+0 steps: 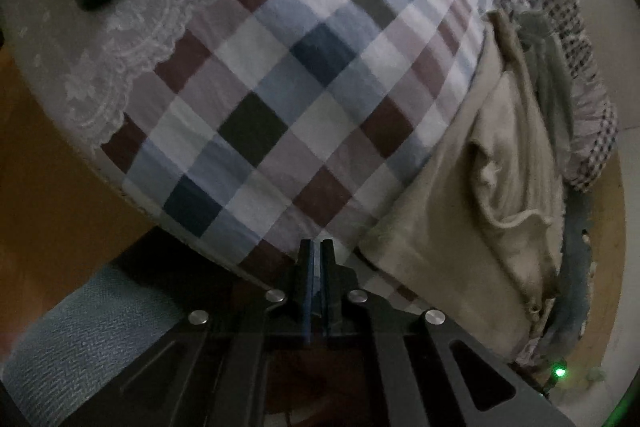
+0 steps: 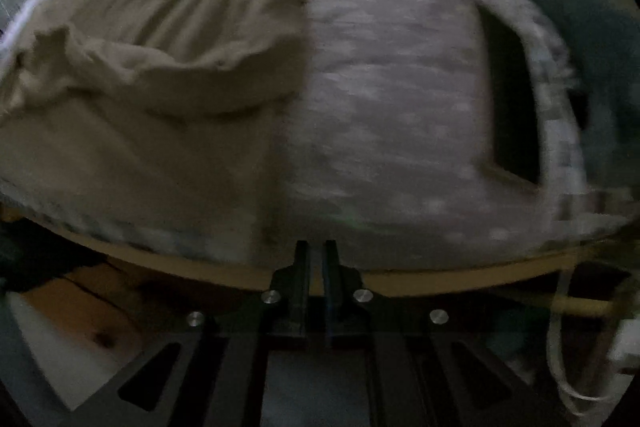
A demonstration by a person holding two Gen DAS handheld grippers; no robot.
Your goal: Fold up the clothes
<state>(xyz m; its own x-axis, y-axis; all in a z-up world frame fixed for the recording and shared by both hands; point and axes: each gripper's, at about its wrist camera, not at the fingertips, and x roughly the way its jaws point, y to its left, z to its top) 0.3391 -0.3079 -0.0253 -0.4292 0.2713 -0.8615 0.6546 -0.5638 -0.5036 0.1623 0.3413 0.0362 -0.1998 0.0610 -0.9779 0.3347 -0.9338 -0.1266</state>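
A beige garment point(image 1: 500, 187) lies crumpled along the right side of a big-checked cloth point(image 1: 300, 87) that covers the surface. In the right wrist view, which is blurred, the beige garment point(image 2: 140, 67) fills the left half, with folds and a rolled hem. My left gripper point(image 1: 317, 247) is shut with nothing between its fingers, over the near edge of the checked cloth. My right gripper point(image 2: 316, 247) is also shut, only a thin slit showing, empty, over the near edge of the surface beside the garment.
A white lace cloth point(image 1: 120, 47) overlaps the checked cloth at the left and appears as a pale lace cloth point(image 2: 400, 107). A dark flat object point(image 2: 512, 99) rests on it. A small-checked garment point(image 1: 560, 47) lies beyond the beige one. A white cable point(image 2: 560, 347) hangs below the edge.
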